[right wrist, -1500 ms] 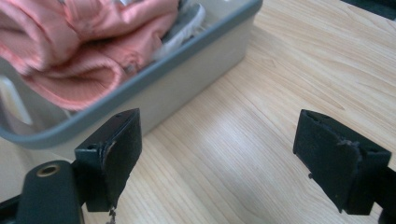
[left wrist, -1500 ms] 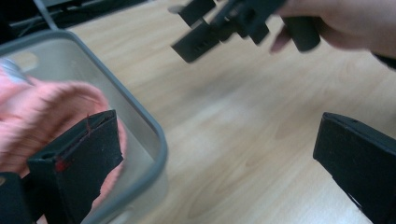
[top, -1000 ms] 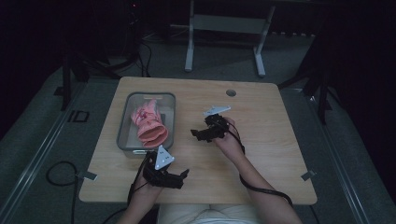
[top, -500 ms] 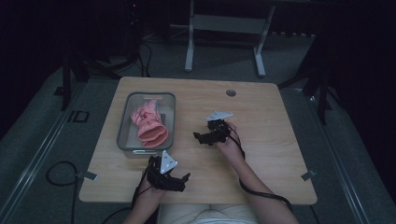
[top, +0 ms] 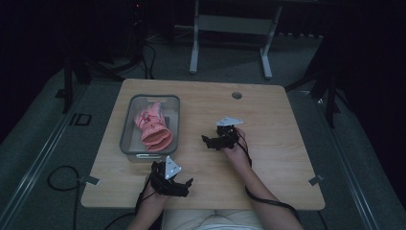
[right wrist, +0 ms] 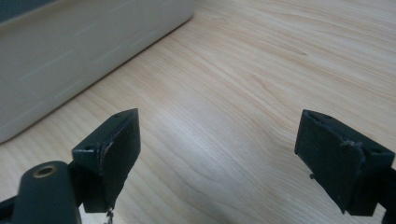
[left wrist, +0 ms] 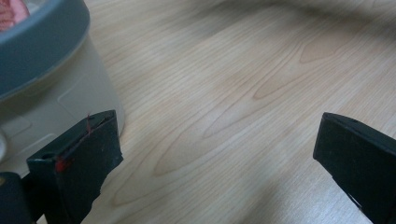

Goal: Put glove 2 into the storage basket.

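Observation:
A pink glove (top: 152, 125) lies crumpled inside a clear grey-rimmed bin (top: 131, 123) on the left half of the wooden table (top: 268, 110). My left gripper (top: 184, 184) rests near the table's front edge, just below the bin's front wall, its jaws wide apart with only bare wood between them. The bin's corner (left wrist: 56, 88) stands close beside the left gripper (left wrist: 219, 158) in its own view. My right gripper (top: 206, 142) lies on the table to the right of the bin, pointing toward it, open and empty. Its own view has the right gripper (right wrist: 224, 158) facing the bin's side wall (right wrist: 70, 56).
A small round grommet (top: 236, 95) sits in the table near its far edge. Beyond the table stand a metal frame's legs (top: 194, 52) and dark floor with cables (top: 57, 179). Bare wood stretches across the right half of the table.
Both grippers have drawn back toward the person. The right one moved away from the bin toward the front, and the left one slid down to the front edge.

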Demonstrator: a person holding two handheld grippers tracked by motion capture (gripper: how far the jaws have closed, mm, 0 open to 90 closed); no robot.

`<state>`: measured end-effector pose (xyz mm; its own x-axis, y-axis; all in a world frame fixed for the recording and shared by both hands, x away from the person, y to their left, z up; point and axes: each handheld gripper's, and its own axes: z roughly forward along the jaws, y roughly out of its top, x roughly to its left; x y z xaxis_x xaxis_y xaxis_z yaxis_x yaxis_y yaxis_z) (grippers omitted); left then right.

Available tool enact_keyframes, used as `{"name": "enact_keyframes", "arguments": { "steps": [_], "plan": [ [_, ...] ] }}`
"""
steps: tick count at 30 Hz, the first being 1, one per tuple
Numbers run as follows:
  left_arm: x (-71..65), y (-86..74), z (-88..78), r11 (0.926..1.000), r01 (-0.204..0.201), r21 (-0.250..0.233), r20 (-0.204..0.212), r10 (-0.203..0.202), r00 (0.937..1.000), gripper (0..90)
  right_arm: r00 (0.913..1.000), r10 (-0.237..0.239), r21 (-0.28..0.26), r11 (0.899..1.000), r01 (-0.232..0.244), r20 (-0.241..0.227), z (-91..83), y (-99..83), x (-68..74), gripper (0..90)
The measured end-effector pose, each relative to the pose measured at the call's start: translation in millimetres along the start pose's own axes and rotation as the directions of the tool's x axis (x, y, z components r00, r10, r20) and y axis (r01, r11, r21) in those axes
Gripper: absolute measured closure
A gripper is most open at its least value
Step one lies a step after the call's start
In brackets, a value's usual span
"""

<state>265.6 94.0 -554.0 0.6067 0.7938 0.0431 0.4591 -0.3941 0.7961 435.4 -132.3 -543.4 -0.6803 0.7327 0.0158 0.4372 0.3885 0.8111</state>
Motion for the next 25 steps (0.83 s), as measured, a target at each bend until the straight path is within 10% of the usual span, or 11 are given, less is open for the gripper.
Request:
{"name": "enact_keyframes", "arguments": {
  "steps": [25],
  "plan": [
    [-3.2,-3.8,1.2,0.9996,-0.025,0.012,-0.011,0.025,0.9996,0.4,0.9993,-0.008,-0.009,1.000,0.008,0.036,5.3,-14.4,-6.2,14.1]
  ]
}}
